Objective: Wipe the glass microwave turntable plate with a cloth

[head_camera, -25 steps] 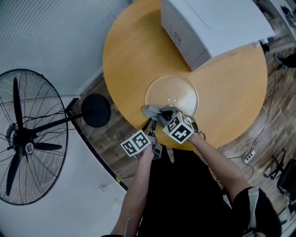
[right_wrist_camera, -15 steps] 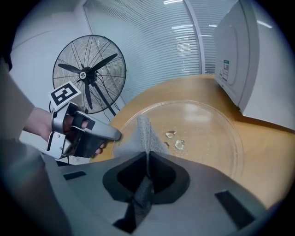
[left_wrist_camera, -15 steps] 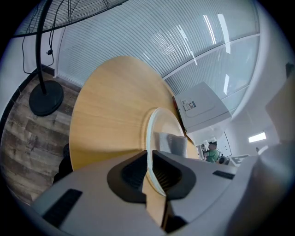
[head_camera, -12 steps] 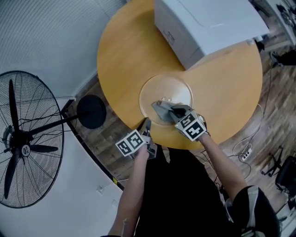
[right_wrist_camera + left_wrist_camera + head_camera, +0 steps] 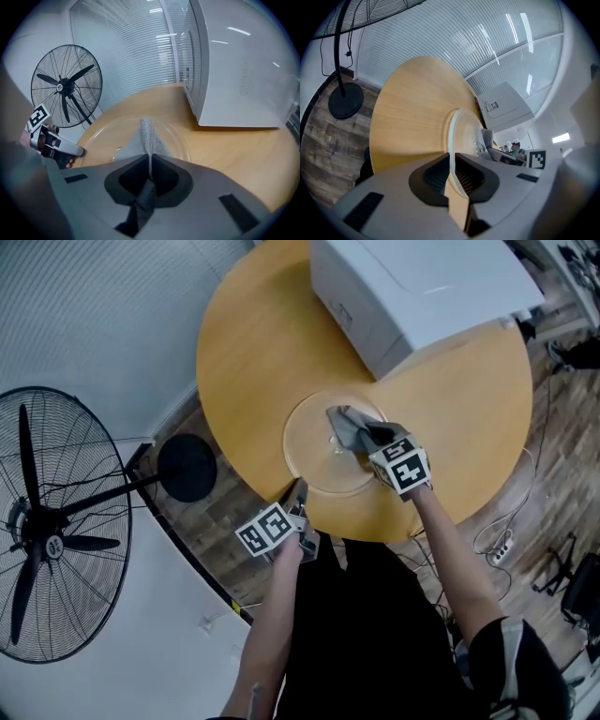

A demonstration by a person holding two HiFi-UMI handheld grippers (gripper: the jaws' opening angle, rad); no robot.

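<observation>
The round glass turntable plate [image 5: 309, 444] lies on the wooden table, near its front edge. My left gripper [image 5: 298, 493] is shut on the plate's near rim; in the left gripper view the rim [image 5: 451, 140] runs straight between the jaws of the left gripper [image 5: 451, 176]. My right gripper [image 5: 368, 440] is shut on a grey cloth [image 5: 349, 426], which rests on the far right part of the plate. In the right gripper view the cloth [image 5: 149, 136] rises from the jaws of the right gripper [image 5: 150, 176] and drapes onto the plate [image 5: 101, 136].
A white microwave [image 5: 412, 287] stands at the back right of the round table [image 5: 253, 352], close behind the plate. A large floor fan [image 5: 56, 521] with a black base [image 5: 187, 465] stands left of the table. Cables lie on the floor at the right.
My right gripper has dragged the cloth from the plate's near edge across to its far right part. The left gripper has stayed on the rim.
</observation>
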